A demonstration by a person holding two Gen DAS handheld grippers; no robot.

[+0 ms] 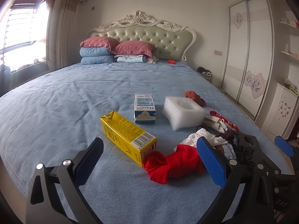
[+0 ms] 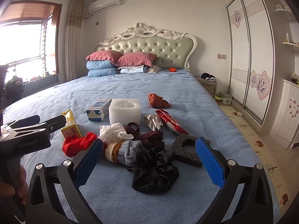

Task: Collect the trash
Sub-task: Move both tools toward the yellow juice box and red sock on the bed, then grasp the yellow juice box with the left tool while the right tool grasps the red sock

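Hovering low over the blue bedsheet [image 1: 56, 112], the left gripper [image 1: 149, 149] is standing wide open and holding nothing, its fingers framing the near end of a yellow drink carton [image 1: 127, 134] that is lying on its side, touching a crumpled red cloth [image 1: 172, 164]. The right gripper [image 2: 149, 149] is also gaping wide and empty above a pile of socks and a black scrunchie [image 2: 155, 171]. Farther up the bed, a blue-and-white milk carton [image 1: 144, 110] is lying just beside a white foam block [image 1: 182, 113], with a red snack wrapper [image 2: 171, 121] and a dark foam piece [image 2: 185, 149] resting to the right.
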